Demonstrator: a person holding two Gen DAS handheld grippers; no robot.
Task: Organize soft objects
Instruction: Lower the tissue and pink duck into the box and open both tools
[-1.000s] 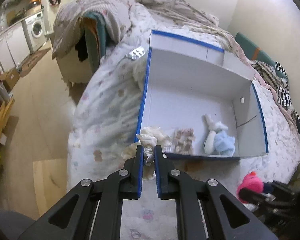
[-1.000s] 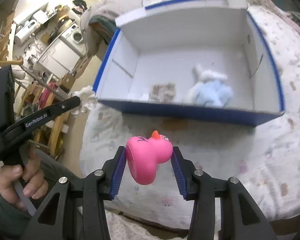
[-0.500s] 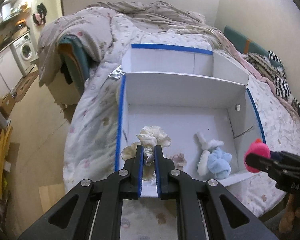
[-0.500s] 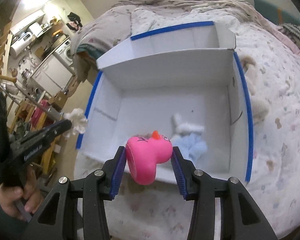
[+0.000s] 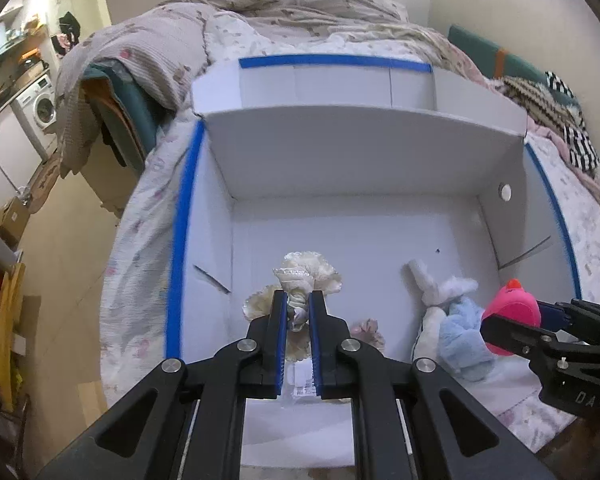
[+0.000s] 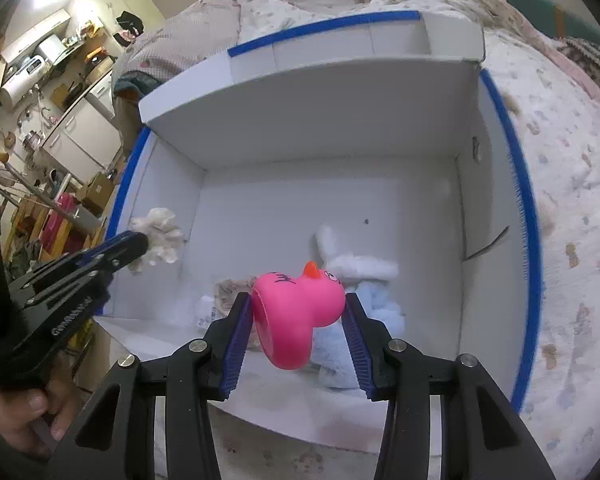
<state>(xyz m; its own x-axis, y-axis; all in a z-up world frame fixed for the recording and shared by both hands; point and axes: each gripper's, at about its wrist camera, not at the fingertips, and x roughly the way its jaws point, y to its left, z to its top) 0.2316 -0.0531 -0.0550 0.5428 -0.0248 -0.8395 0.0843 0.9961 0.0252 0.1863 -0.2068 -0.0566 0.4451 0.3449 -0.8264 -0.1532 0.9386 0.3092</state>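
Observation:
A white box with blue-taped rims (image 5: 360,160) (image 6: 340,128) lies open on the bed. My left gripper (image 5: 298,300) is shut on a cream frilly scrunchie (image 5: 306,276) and holds it over the box's near-left floor; the scrunchie also shows in the right wrist view (image 6: 158,236). My right gripper (image 6: 296,300) is shut on a pink rubber duck (image 6: 296,312), held over the box's near right side; the duck shows in the left wrist view (image 5: 512,316). A white and light-blue plush toy (image 5: 452,320) (image 6: 364,276) and a small beige patterned soft item (image 5: 366,330) lie on the box floor.
The box sits on a floral bedspread (image 6: 572,200) with a rumpled quilt (image 5: 148,52) behind it. Striped clothes (image 5: 572,136) lie at the right. A washing machine (image 5: 38,108) and cabinets stand beyond the bed at the left, with wooden floor below.
Both grippers have moved forward over the box, from in front of its near wall to above its floor. The scrunchie and the duck stay held.

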